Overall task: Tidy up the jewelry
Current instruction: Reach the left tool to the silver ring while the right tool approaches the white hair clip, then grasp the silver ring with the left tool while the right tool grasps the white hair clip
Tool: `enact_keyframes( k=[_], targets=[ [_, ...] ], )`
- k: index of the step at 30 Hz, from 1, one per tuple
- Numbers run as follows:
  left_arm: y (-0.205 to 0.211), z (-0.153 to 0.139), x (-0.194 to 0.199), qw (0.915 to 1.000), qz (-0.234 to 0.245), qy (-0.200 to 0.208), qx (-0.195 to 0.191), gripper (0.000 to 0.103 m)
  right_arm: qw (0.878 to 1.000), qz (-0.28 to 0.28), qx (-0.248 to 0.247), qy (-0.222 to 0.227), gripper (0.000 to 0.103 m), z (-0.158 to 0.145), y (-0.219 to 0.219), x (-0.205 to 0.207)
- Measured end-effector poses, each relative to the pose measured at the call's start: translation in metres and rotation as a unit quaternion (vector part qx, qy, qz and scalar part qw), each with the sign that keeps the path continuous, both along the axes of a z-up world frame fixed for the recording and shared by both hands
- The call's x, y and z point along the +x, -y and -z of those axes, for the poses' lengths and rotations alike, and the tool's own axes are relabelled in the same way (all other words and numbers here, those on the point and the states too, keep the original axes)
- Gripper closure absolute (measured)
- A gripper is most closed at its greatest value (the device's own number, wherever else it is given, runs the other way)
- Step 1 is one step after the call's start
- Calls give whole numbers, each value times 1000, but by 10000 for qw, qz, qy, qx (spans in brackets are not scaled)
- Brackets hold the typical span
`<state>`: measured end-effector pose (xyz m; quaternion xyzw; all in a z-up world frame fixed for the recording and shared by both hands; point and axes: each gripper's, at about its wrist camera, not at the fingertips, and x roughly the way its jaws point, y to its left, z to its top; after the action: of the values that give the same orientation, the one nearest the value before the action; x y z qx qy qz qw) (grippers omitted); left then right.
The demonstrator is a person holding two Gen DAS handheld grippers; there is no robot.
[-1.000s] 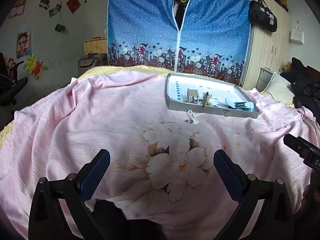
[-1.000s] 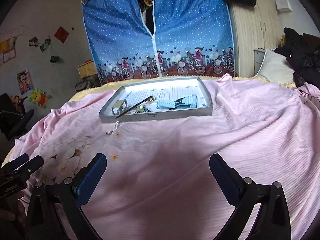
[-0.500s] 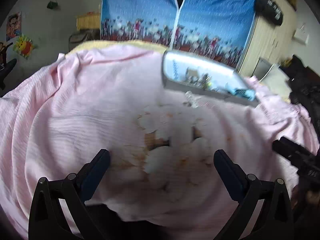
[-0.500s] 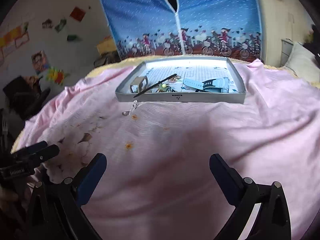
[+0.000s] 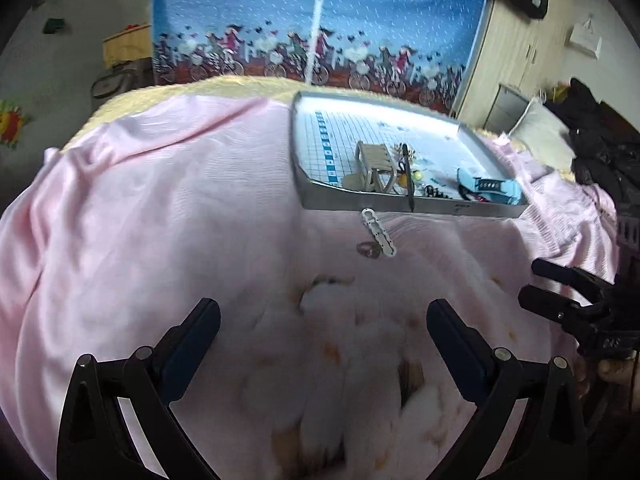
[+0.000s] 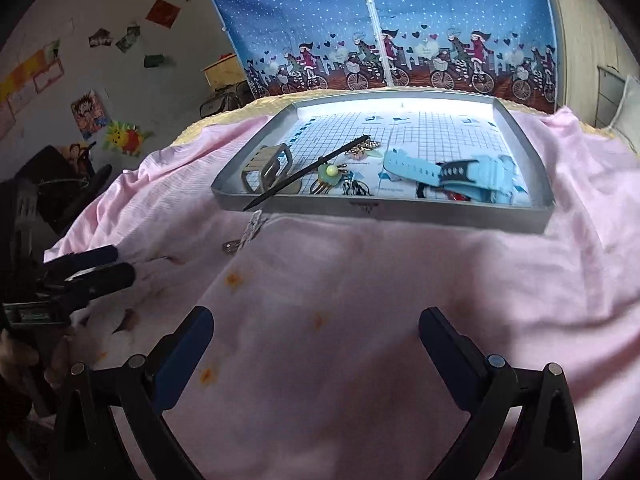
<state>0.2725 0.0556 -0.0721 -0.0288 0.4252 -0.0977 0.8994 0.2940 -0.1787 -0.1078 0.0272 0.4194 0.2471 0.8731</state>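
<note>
Bedsheet (image 6: 360, 300) open up to tray (image 6: 380, 212) wall

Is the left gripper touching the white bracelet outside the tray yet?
Apart. The left wrist view shows the left gripper open, with bare pink sheet between it and the bracelet.

Bedroom backdrop behind the bed

We see a blue wardrobe cover (image 6: 400, 20) with printed cyclists at top centre, cartoon stickers (image 6: 120, 136) on the grey wall at left, a wooden cabinet (image 5: 516, 48) at upper right, and dark clothes (image 5: 600, 140) at right.
</note>
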Motion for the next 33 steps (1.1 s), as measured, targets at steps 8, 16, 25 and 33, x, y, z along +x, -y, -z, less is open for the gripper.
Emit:
enact_keyframes(
  k=[8, 16, 25, 33],
  targets=[
    [16, 27, 38, 9982, 391, -251, 377, 18, 9980, -136, 354, -504, 54, 20, -3, 45],
    [44, 41, 58, 9930, 1043, -257, 496, 48, 9967, -288, 585, -487, 59, 24, -2, 60],
    [39, 54, 81, 9925, 1090, -537, 121, 69, 9949, -473, 728, -510, 59, 29, -15, 77],
    [13, 55, 90, 9923, 702, -754, -692, 86, 9959, -561, 584, -413, 60, 30, -25, 75]
  ],
)
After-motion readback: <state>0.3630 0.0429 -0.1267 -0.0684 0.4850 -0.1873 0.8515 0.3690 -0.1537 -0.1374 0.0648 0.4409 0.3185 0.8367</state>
